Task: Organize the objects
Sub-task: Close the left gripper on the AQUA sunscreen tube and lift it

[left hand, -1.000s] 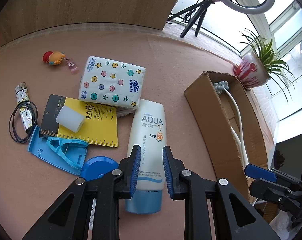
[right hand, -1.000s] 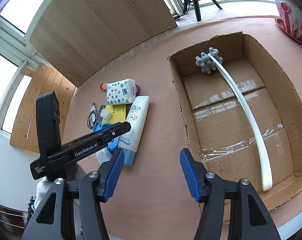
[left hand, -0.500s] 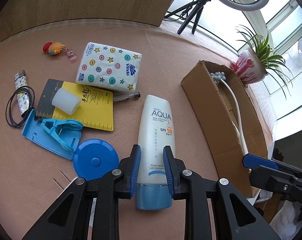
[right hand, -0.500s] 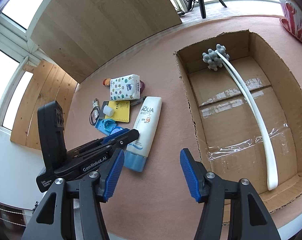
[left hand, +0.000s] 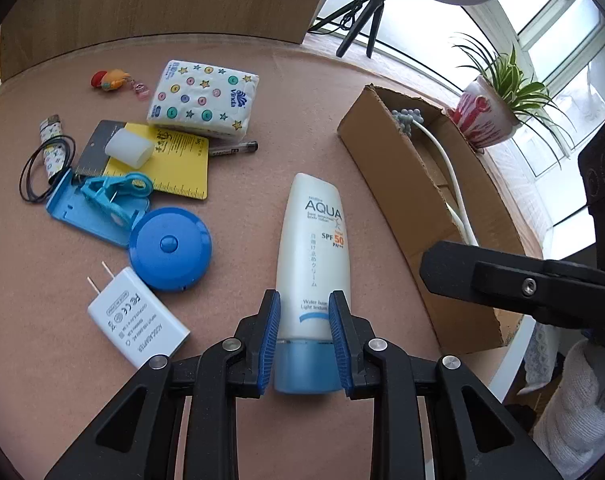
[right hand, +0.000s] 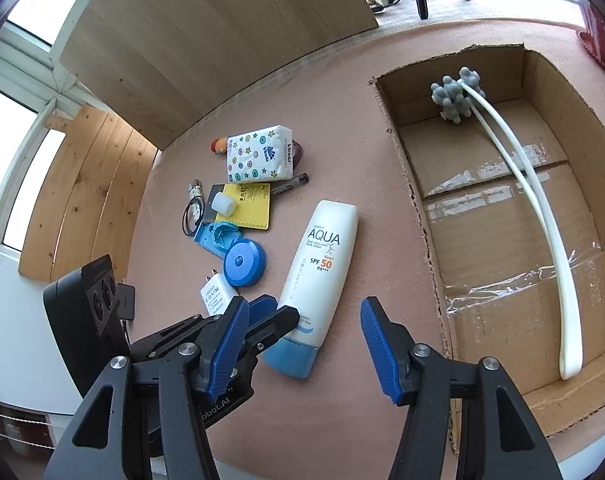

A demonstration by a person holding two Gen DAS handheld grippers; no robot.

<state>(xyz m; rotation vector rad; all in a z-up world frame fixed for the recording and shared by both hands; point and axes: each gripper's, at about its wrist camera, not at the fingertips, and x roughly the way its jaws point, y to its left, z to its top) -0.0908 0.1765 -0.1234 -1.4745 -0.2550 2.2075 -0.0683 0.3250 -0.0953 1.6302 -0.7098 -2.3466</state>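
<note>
Left wrist | left gripper point(left hand: 305, 338) jaws clamp sunscreen tube point(left hand: 313, 256) near cap | right gripper point(right hand: 305, 350) jaws wide

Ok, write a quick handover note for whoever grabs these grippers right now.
Left gripper: shut on the sunscreen tube near its blue cap, tube above the table.
Right gripper: open, empty, hovering beside the cardboard box.
Done: white back massager is in the box.
Left: box the tube, then tissue pack, blue tape measure, charger plug and the small items nearby.
</note>
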